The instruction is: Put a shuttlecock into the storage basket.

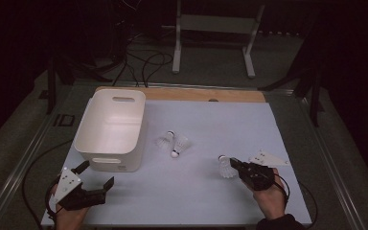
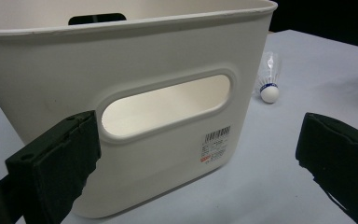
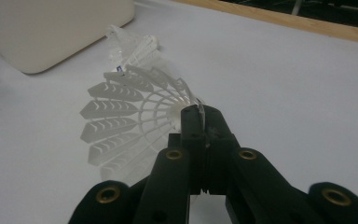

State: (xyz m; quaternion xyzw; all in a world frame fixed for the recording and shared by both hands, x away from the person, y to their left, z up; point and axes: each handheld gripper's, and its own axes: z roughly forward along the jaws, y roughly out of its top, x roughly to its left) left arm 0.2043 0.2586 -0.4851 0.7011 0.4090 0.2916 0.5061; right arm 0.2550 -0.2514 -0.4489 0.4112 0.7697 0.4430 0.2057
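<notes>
A white plastic shuttlecock (image 1: 226, 167) lies at the right front of the white table (image 1: 211, 120). My right gripper (image 1: 237, 165) is shut on the rim of its skirt. In the right gripper view the jaws meet on that thin rim, and the skirt (image 3: 130, 116) fans out to the left of the right gripper (image 3: 199, 114). Two more shuttlecocks (image 1: 174, 143) lie together mid-table. My left gripper (image 1: 96, 175) stands open at the front left, just before the white bin (image 1: 112, 129). Between its spread jaws the left gripper (image 2: 198, 144) faces the bin's handle slot (image 2: 165, 105).
A shuttlecock (image 2: 268, 81) lies past the bin's right corner in the left gripper view. The bin is empty as far as I see. A wooden strip (image 1: 206, 94) edges the table's far side. Cables and a metal stand (image 1: 211, 28) are on the floor beyond.
</notes>
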